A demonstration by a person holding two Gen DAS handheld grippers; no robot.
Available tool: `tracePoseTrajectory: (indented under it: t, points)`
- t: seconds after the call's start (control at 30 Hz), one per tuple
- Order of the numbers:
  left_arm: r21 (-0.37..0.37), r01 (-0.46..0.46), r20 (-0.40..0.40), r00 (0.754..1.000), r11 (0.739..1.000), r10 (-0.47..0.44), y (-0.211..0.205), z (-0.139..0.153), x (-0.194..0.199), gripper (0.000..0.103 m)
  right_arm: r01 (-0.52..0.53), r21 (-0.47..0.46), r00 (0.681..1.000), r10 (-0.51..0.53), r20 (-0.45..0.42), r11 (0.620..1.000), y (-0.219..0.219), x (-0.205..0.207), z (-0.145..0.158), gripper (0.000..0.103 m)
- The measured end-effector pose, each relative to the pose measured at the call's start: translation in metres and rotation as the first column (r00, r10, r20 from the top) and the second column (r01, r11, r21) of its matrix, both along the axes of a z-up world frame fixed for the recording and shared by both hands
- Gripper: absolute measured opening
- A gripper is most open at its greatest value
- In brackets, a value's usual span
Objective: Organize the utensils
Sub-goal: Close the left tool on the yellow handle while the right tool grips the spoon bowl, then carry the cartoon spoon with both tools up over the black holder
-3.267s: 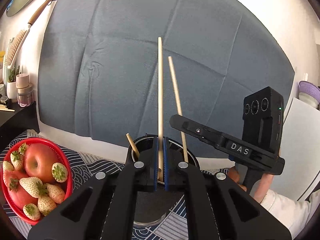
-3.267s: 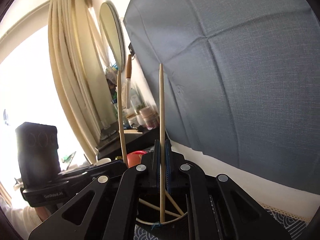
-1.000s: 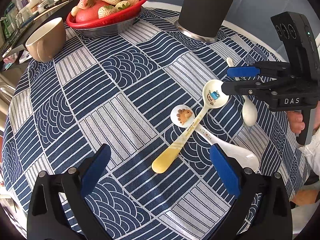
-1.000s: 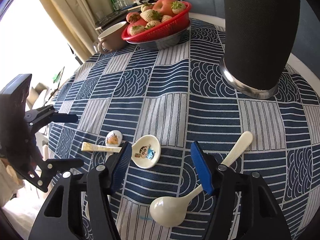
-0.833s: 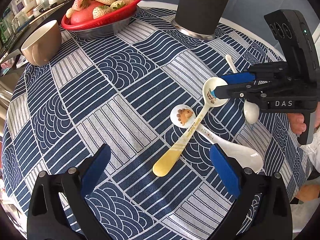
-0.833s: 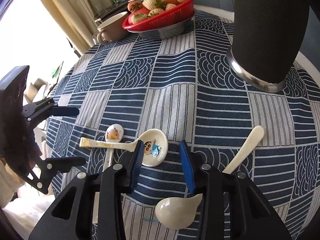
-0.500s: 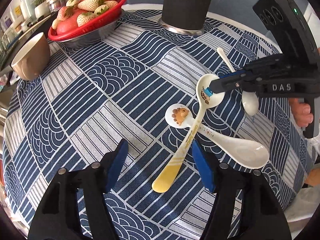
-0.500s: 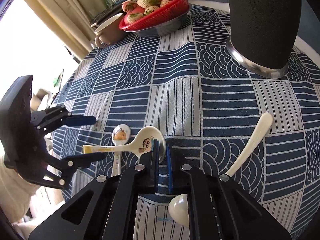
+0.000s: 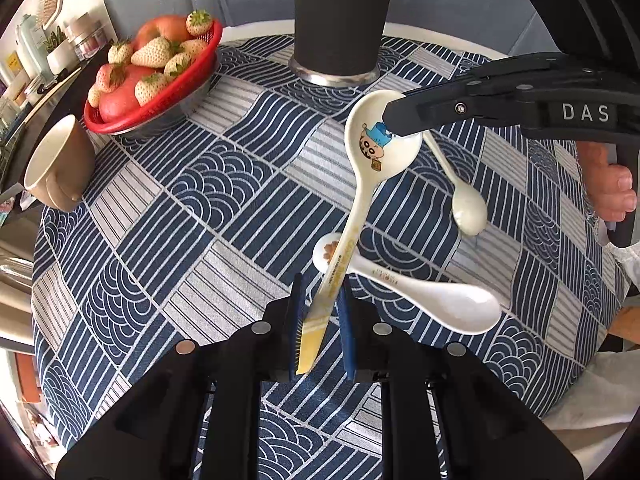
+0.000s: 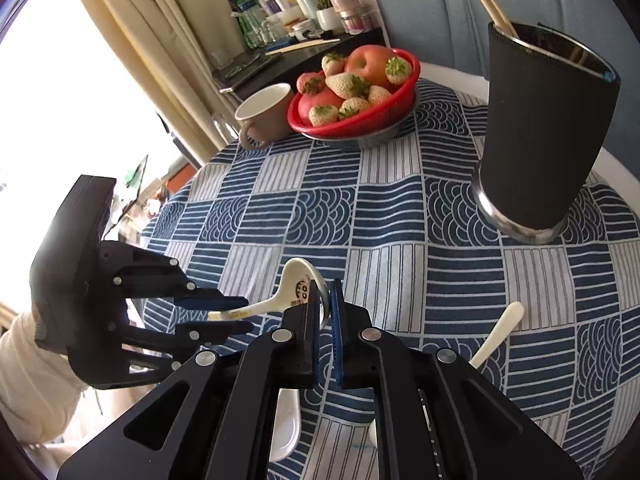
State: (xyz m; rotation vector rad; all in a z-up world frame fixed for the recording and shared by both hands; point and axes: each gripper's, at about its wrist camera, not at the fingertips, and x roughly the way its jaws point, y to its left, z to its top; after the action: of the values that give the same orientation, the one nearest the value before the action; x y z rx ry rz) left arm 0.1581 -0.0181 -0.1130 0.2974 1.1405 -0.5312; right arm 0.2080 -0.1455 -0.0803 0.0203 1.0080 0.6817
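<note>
A cream cartoon-print spoon [image 9: 362,168] is lifted off the cloth. My right gripper [image 10: 325,300] is shut on its bowl [image 10: 299,276], also seen in the left wrist view [image 9: 394,120]. My left gripper [image 9: 320,300] stands narrowly around the spoon's yellow handle end [image 9: 316,326]; I cannot tell whether its pads touch it. A white spoon with a bear print [image 9: 420,292] and a plain cream spoon [image 9: 464,196] lie on the cloth. The black utensil cup [image 10: 540,120] holds chopsticks [image 10: 494,4].
A red basket of apples and strawberries [image 9: 152,68] and a tan mug [image 9: 56,164] stand at the far left of the round table with a blue patterned cloth [image 9: 200,200]. A shelf with bottles [image 10: 288,12] is behind.
Both grippers left the cup and came down to the spoons. The right gripper shut on the cartoon spoon's bowl and lifted it. The left gripper narrowed around its handle.
</note>
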Motion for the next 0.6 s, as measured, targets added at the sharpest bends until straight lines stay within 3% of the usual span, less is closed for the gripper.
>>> tracePoseTrajectory:
  t: [0.3, 0.6]
  points:
    - [-0.007, 0.030, 0.096, 0.995, 1.000, -0.029, -0.029, 0.065, 0.024, 0.017, 0.037, 0.019, 0.992, -0.039, 0.121, 0.999, -0.035, 0.008, 0.068, 0.005]
    - [-0.014, 0.122, 0.209, 0.971, 0.992, -0.116, -0.071, 0.130, 0.057, 0.017, 0.120, 0.014, 0.953, -0.119, 0.278, 0.993, -0.081, 0.013, 0.141, 0.005]
